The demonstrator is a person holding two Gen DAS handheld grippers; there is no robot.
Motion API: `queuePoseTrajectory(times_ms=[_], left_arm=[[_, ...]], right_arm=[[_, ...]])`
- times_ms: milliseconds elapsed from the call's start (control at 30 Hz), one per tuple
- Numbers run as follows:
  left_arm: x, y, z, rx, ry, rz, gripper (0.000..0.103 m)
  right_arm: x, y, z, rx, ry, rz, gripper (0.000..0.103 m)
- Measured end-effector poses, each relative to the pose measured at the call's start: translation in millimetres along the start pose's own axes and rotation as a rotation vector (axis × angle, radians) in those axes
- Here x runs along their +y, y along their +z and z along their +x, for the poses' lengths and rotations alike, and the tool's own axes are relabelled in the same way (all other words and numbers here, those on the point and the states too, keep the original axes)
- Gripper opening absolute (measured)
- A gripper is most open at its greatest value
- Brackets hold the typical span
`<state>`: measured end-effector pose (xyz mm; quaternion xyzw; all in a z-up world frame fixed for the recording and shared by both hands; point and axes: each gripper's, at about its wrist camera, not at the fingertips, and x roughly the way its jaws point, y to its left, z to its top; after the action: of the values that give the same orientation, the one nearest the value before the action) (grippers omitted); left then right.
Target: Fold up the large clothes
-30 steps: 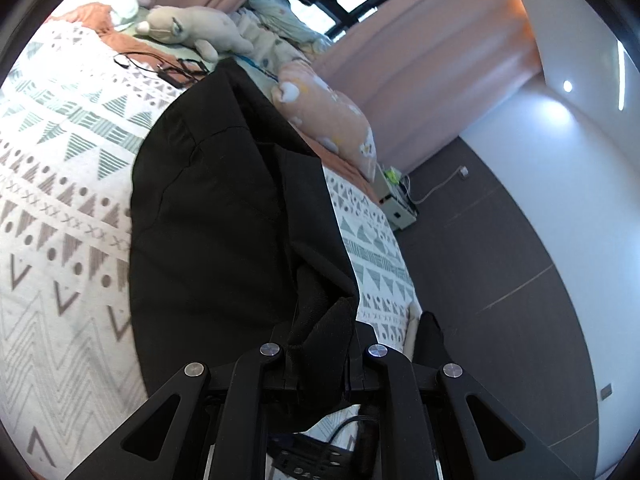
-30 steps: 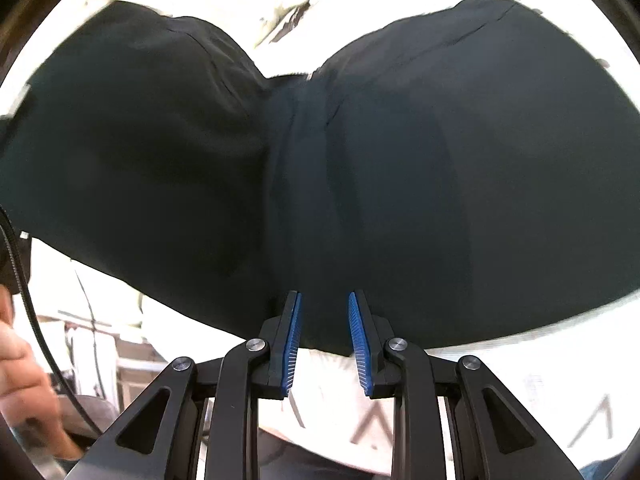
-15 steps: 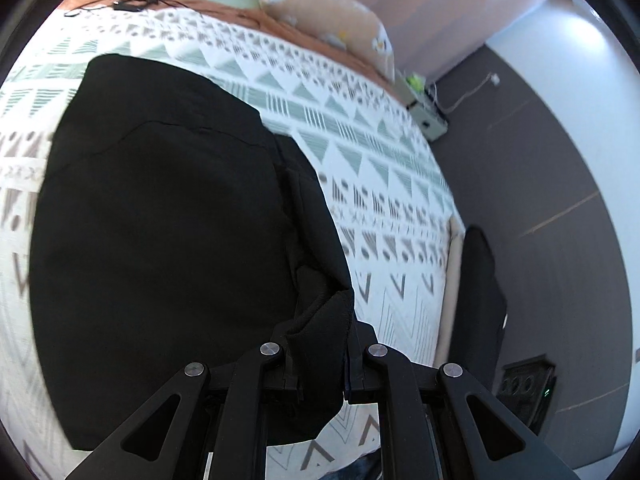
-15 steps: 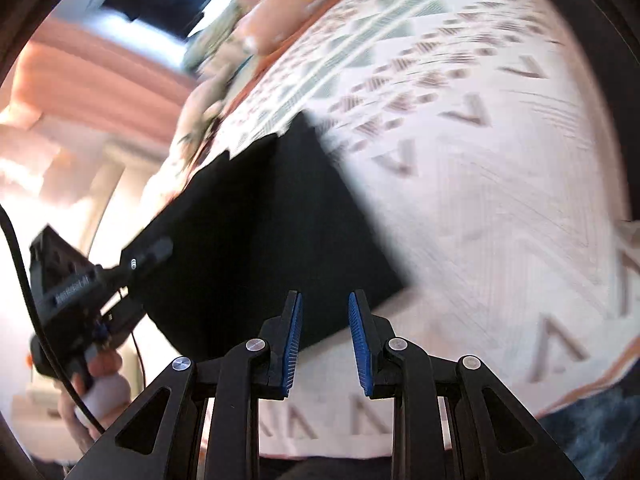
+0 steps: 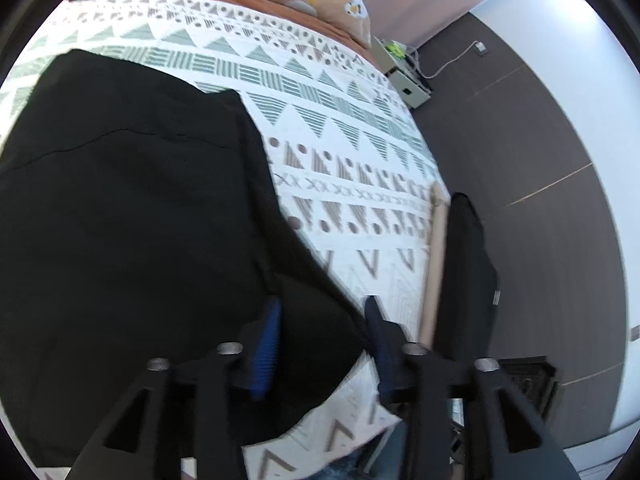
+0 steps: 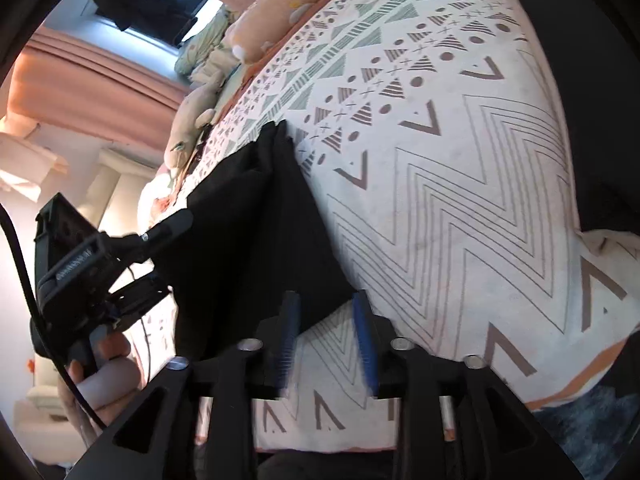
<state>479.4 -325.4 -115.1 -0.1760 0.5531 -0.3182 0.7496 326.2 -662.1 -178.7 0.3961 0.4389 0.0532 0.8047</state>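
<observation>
The garment (image 5: pixel 132 216) is laid flat on the bed (image 5: pixel 360 184) for folding; both the left gripper (image 5: pixel 320 340) and right gripper (image 6: pixel 326 334) are opening, the cloth being released.

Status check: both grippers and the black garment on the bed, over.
Left gripper opening, black garment corner loose between its jaws. Right gripper opening, garment corner at its tips, unpinched. Garment lies flat on patterned bedspread. Nothing in the way.
</observation>
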Motion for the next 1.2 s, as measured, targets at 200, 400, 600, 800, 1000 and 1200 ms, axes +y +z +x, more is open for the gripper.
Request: queuePoseTrajectory(times_ms=[200, 400, 600, 800, 1000, 1200], left_arm=[[9.9, -0.3, -30.9, -0.036, 0.033, 0.012, 0.058], [49.2, -4.4, -73.7, -0.095, 0.113, -0.043, 0.058], [100.8, -18.6, -114.0, -0.159, 0.223, -0.113, 0.058], [140.5, -38.0, -122.5, -0.152, 0.301, -0.185, 0.058], [160.0, -55.6, -112.6, -0.125, 0.307, -0.21, 0.058], [153.4, -63.4, -95.6, -0.066, 0.235, -0.176, 0.041]], right_arm=[[12.3, 4.5, 10.0, -0.013, 0.071, 0.009, 0.067], [38.5, 4.3, 37.5, 0.016, 0.107, -0.021, 0.067], [61.4, 4.1, 69.4, 0.039, 0.083, -0.073, 0.067], [62.8, 10.0, 79.2, -0.006, 0.047, -0.144, 0.011], [43.2, 12.0, 70.7, -0.033, 0.053, -0.125, 0.008], [15.3, 12.1, 65.6, -0.044, 0.04, -0.066, 0.007]])
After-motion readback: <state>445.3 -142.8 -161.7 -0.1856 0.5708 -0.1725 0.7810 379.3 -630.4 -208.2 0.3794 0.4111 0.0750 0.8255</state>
